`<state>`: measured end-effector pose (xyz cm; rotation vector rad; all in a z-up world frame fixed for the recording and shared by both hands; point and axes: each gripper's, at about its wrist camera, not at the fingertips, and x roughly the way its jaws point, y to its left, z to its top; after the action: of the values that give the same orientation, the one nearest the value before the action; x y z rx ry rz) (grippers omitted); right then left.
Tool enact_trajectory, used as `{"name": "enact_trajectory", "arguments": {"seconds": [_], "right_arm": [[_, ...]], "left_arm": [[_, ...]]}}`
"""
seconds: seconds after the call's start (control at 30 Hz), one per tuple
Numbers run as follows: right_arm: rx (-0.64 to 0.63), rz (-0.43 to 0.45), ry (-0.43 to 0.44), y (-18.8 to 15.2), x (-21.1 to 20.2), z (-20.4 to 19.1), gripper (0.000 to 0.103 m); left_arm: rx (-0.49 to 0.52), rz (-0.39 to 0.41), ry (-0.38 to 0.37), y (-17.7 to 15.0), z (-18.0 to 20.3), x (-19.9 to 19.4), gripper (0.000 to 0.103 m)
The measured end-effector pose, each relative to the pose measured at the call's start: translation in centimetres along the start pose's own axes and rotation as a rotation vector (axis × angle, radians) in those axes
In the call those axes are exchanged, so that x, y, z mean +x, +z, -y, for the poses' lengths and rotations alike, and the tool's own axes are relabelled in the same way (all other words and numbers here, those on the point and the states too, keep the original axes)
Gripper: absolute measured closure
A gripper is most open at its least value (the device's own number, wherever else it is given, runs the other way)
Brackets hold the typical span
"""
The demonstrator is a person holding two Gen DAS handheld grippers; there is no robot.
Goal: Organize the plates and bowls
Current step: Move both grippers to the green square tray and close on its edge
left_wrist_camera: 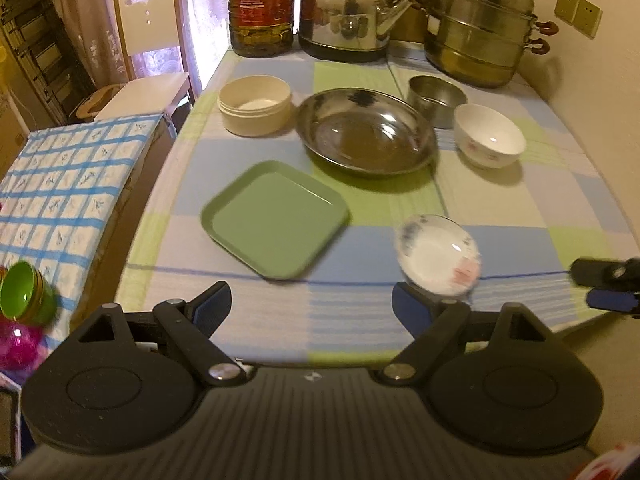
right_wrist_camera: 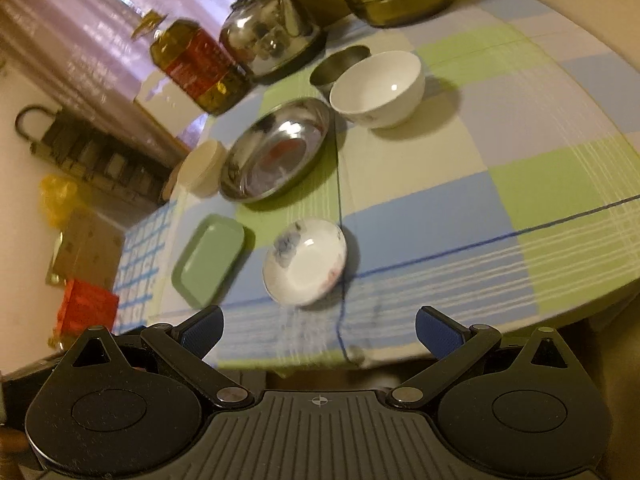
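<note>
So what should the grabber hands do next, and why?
Probably ease the right gripper forward to the small floral dish. It lies nearest, just ahead of the open jaws, and both grippers are empty. The left gripper could then take the green square plate.

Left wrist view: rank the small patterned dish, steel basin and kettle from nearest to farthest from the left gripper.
From the left gripper:
1. Small patterned dish, just ahead of the right-hand finger.
2. Steel basin, mid-table, centre.
3. Kettle, at the table's far edge.
</note>
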<state>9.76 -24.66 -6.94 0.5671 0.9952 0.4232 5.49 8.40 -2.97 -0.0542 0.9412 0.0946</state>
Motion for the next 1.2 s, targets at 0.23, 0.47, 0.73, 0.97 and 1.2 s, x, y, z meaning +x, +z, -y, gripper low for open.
{"name": "enact_trajectory", "arguments": {"seconds": [0.23, 0.47, 0.73, 0.97, 1.2], "right_arm": [[0.044, 0.015, -0.062, 0.3, 2.9, -3.4, 0.001], [0.061, 0.011, -0.093, 0.5, 7.4, -7.1, 0.019], [-0.039, 0.014, -0.112, 0.2, 12.8, -12.3, 0.027], [-0.104, -0.063, -0.158, -1.7, 17.9, -14.7, 0.044], [-0.089, -0.099, -0.201, -2.3, 20.8, -14.9, 0.055]], "left_arm": [[0.075, -0.009, -0.024, 3.1, -4.2, 3.2, 0.019], [0.143, -0.039, -0.08, 5.7, -8.6, 6.8, 0.03], [0.198, -0.101, -0.142, 6.6, -11.7, 10.7, 0.04], [0.202, -0.144, -0.203, 6.4, -13.4, 13.3, 0.052], [0.226, -0.155, -0.227, 7.1, -14.0, 15.4, 0.063]]}}
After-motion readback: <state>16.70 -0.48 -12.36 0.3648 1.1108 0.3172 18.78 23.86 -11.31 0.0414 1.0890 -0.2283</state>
